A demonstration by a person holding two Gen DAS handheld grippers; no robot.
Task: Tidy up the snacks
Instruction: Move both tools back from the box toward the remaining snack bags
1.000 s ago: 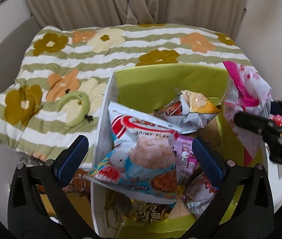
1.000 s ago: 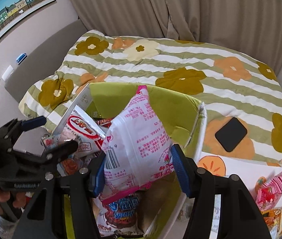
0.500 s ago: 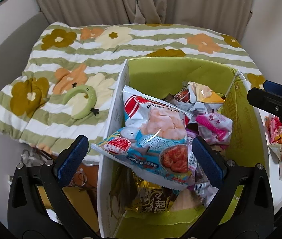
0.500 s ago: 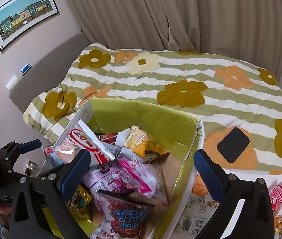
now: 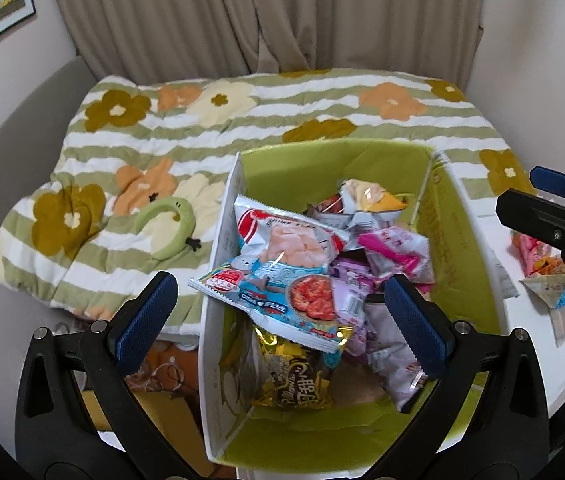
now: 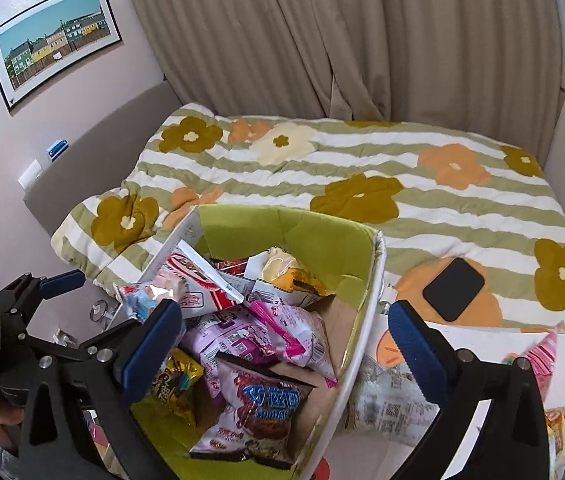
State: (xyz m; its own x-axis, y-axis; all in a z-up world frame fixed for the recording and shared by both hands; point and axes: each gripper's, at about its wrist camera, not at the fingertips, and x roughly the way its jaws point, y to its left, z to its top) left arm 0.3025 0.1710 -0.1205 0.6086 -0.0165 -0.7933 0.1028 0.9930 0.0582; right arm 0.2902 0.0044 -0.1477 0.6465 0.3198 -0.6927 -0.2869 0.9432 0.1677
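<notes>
A striped flower quilt (image 6: 402, 184) covers the bed, and against its near edge stands the green-lined box (image 5: 454, 216), heaped with snack packets. The pink packet (image 6: 298, 332) lies on that heap beside the shrimp-chip bag (image 5: 282, 264). Both the right gripper (image 6: 282, 340) and left gripper (image 5: 278, 312) hang spread wide above the box, apparently gripping nothing.

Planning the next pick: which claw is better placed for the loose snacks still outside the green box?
Right. The right claw, open and empty, has the remaining snack packets beside it; the left claw, also open, hangs over the green box.
</notes>
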